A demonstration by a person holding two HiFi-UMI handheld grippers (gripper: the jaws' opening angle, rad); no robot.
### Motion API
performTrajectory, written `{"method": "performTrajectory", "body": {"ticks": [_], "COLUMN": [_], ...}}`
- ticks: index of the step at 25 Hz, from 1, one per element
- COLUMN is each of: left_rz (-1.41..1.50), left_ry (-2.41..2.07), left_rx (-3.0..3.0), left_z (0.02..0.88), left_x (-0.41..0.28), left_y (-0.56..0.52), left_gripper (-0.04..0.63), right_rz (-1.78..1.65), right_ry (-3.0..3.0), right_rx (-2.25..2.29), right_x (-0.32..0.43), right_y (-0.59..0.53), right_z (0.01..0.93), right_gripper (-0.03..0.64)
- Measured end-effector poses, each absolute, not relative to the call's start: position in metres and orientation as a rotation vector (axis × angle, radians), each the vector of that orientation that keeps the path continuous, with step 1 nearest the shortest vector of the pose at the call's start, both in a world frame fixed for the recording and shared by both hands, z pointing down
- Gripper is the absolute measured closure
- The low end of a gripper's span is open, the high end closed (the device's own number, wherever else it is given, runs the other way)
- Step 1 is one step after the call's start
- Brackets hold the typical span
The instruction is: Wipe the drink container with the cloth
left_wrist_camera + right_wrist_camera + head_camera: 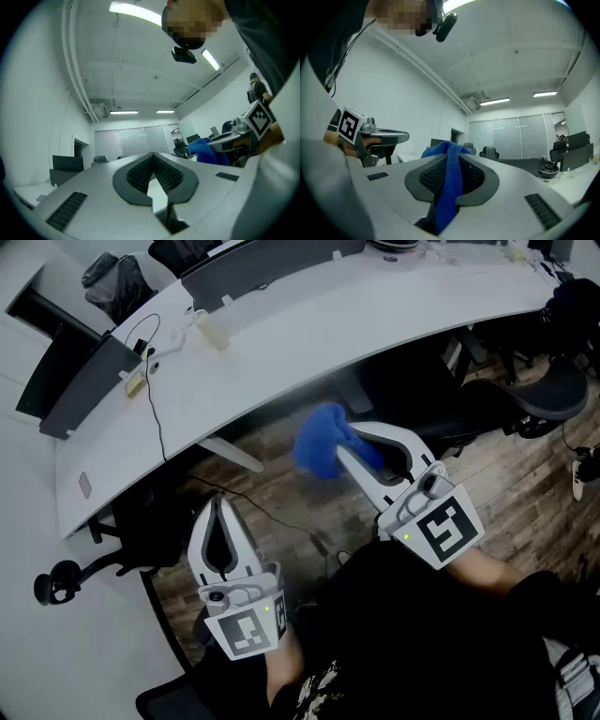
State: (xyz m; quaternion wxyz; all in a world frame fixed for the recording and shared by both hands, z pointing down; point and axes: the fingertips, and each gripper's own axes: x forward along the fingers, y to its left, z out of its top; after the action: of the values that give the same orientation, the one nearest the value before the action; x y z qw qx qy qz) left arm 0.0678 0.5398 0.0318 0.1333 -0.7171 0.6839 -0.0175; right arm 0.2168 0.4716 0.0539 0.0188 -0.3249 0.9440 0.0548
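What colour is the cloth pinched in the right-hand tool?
Bright blue. The cloth shows best in the right gripper view.

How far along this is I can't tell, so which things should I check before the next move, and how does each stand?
1. Cloth gripped: ok. The blue cloth is pinched between the right gripper fingers.
2. Left gripper free: ok. It is shut, with nothing between its fingers.
3. Drink container found: cannot tell. A pale object on the white desk is too small to identify.
4. Grippers at the desk: not ok. Both are over the floor, short of the desk edge.
5. Desk path clear: not ok. A black cable crosses it.
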Motion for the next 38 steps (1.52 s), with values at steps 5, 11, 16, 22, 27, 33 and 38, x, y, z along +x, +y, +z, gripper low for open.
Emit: {"method": "performTrajectory", "body": {"ticks": [5,11,16,22,27,33,38], "left_rz": [-0.048,-0.075,-0.082,-0.05,-0.057,-0.098,-0.11], "left_ry": [1.987,2.012,2.057,2.162,2.221,2.223,2.221], "left_rx": [-2.092,-2.09,-2.065,-2.013,-1.989,-1.952,-1.957], "left_z": [0.034,0.039,0.042,0.052,0.062,0.057,0.06], "left_x": [0.07,0.078,0.083,0.094,0.109,0.117,0.121], "left_y": [0.536,0.533,0.532,0.541,0.549,0.551,0.549], "left_gripper": [0.592,0.592,0.592,0.592,0.592,0.592,0.592], "right_rz": [0.162,0.11,0.08,0.108,0.182,0.2,0.194], "right_ry": [2.932,2.909,2.945,2.981,3.028,3.032,3.026], "right_rx": [-1.002,-0.95,-0.966,-0.922,-0.881,-0.836,-0.823], "right_x": [0.218,0.228,0.242,0.263,0.275,0.276,0.275], "right_y": [0.47,0.465,0.459,0.45,0.452,0.449,0.45], "right_z": [0.053,0.053,0.068,0.08,0.086,0.088,0.088], "right_gripper": [0.561,0.561,0.561,0.561,0.56,0.561,0.561]}}
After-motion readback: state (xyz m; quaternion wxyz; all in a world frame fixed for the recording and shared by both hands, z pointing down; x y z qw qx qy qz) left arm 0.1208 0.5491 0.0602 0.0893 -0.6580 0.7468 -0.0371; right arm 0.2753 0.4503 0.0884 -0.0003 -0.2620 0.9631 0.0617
